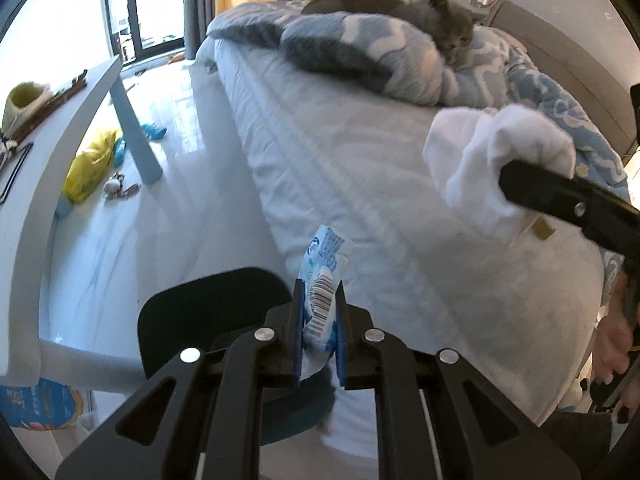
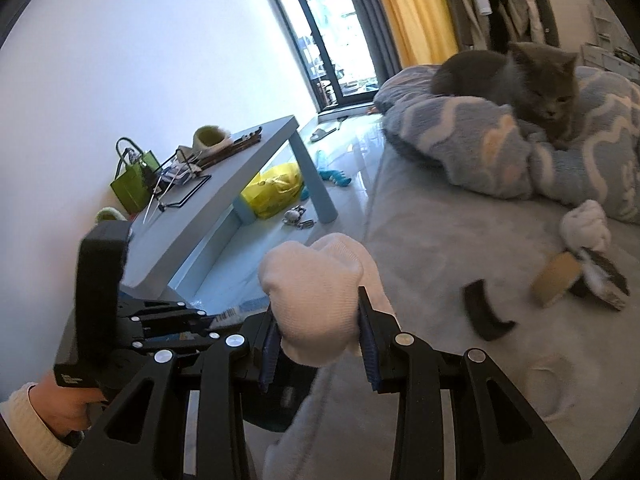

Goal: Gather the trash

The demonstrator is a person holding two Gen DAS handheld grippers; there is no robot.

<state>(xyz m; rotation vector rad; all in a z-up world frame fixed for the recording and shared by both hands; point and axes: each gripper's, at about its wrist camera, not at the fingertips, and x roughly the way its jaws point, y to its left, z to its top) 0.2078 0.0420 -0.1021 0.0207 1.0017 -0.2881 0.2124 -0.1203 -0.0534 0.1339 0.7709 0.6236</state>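
Note:
My left gripper (image 1: 319,300) is shut on a crumpled blue-and-white wrapper (image 1: 324,272) with a barcode, held over the bed's edge above a dark bin (image 1: 208,304). My right gripper (image 2: 318,320) is shut on a bunched white cloth (image 2: 316,280); it also shows in the left wrist view (image 1: 500,152) at the right, over the bed. The left gripper (image 2: 224,316) appears at the lower left of the right wrist view. On the bed lie a roll of tape (image 2: 556,280), a black curved piece (image 2: 484,316), a white wad (image 2: 586,224) and a dark scrubber (image 2: 604,276).
A grey cat (image 2: 520,76) lies on a blue patterned blanket (image 2: 472,136) on the bed (image 1: 340,152). A low grey table (image 2: 224,176) with clutter stands left. A yellow bag (image 2: 276,188) and small toys lie on the glossy floor beneath it.

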